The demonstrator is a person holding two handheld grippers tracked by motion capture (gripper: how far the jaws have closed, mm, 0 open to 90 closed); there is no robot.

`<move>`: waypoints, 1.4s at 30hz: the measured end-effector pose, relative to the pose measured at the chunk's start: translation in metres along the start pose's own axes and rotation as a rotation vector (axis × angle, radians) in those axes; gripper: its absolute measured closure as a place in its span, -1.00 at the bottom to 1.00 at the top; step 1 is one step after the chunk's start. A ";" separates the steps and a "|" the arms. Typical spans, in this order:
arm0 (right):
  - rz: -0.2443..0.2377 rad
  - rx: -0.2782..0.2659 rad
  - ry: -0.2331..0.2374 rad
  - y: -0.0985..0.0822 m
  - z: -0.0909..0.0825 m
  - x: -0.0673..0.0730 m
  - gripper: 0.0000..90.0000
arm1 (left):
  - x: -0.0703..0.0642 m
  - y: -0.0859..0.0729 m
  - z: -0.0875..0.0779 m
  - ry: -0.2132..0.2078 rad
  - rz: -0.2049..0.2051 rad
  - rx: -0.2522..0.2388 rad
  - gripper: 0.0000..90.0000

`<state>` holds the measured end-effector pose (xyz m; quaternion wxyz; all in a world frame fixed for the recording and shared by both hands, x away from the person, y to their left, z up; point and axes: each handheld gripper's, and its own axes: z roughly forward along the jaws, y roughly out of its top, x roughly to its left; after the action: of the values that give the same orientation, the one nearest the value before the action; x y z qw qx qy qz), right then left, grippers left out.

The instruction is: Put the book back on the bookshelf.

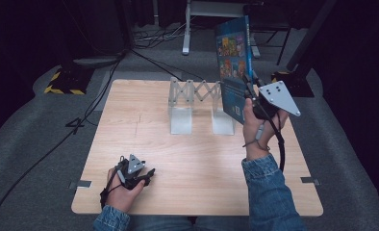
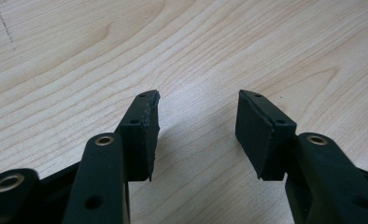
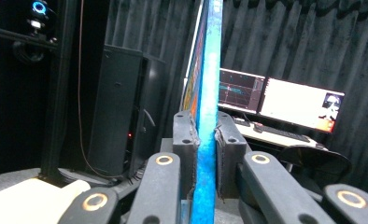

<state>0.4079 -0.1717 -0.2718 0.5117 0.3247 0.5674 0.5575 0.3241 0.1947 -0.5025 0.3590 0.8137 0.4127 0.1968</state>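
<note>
A thin blue picture book [image 1: 233, 67] with a colourful cover is held upright in the air above the right back part of the table. My right gripper [image 1: 249, 94] is shut on its lower edge; in the right gripper view the two pads [image 3: 186, 135] clamp the blue spine [image 3: 206, 93] from both sides. A white accordion-style rack [image 1: 197, 103] stands on the table just left of and below the book. My left gripper [image 1: 146, 175] rests low at the table's front left, open; its jaws [image 2: 198, 133] stand apart over bare wood with nothing between them.
The light wooden table [image 1: 144, 139] sits on grey carpet. Cables run over the floor at the left and behind. A black and yellow striped base [image 1: 62, 82] lies at the back left. In the right gripper view, lit monitors [image 3: 285, 102] and a black cabinet [image 3: 121, 107] stand beyond the book.
</note>
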 end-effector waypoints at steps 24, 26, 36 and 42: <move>0.007 0.065 -0.004 -0.066 0.025 0.007 0.80 | -0.005 -0.003 -0.004 -0.010 0.019 -0.013 0.11; 0.004 0.064 0.001 -0.069 0.024 0.008 0.80 | -0.005 -0.003 -0.003 -0.011 0.021 -0.013 0.11; 0.032 0.081 0.012 -0.093 0.009 0.015 0.85 | -0.009 0.000 -0.001 -0.017 0.036 -0.010 0.11; 0.047 0.115 0.017 -0.110 0.000 0.022 0.84 | -0.010 0.002 0.001 -0.017 0.053 -0.006 0.11</move>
<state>0.4240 -0.1696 -0.3824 0.4742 0.3621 0.5948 0.5387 0.3198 0.1852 -0.5020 0.3595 0.8249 0.3873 0.2008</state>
